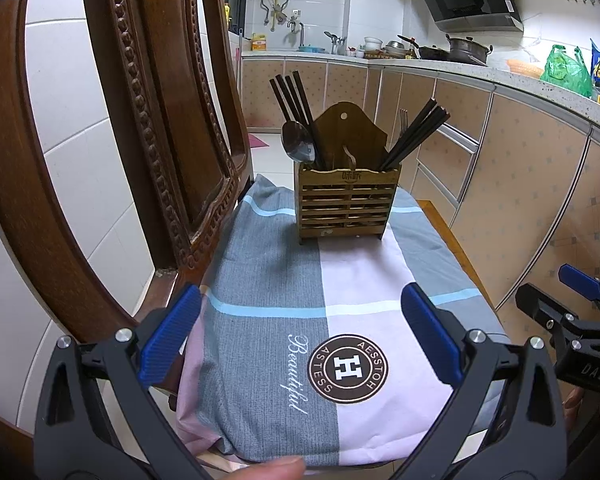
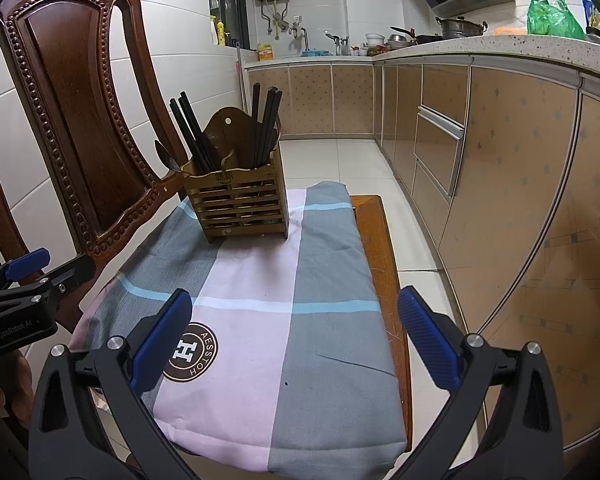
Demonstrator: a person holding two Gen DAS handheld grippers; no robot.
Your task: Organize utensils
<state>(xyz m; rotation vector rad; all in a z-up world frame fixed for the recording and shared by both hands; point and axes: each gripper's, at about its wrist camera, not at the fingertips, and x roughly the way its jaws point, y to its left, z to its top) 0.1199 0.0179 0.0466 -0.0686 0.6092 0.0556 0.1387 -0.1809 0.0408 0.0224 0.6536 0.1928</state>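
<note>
Left gripper (image 1: 300, 336): nearest the lens in the left wrist view, blue-padded fingers (image 1: 171, 336) spread wide apart with nothing between them, hanging over the near end of the cloth; also seen at the left edge of the right wrist view
Right gripper (image 2: 296, 336): fingers likewise spread wide and empty, over the near right part of the cloth; its side shows at the right edge of the left wrist view
Thumb (image 1: 272, 470): a fingertip shows at the bottom edge of the left wrist view
Cloth (image 1: 268, 280): grey, pink and white checked fabric with a round brown "H" badge and the word "Beautiful", laid over the seat of the chair
Chair (image 2: 72, 120): dark carved wood, its back rising to the left of the cloth
Utensil holder (image 1: 349, 204): slatted wooden caddy standing upright on the far end of the cloth, well beyond both grippers
Left compartment: black chopsticks (image 1: 296, 112) leaning left, a metal spoon (image 1: 299, 142) bowl-up beside them
Right compartment: more black chopsticks (image 1: 418, 136) leaning right, with a fork (image 1: 403, 120) behind
Counter (image 2: 500, 50): far side, carrying pots, bowls and a green bag (image 2: 554, 16)
</note>
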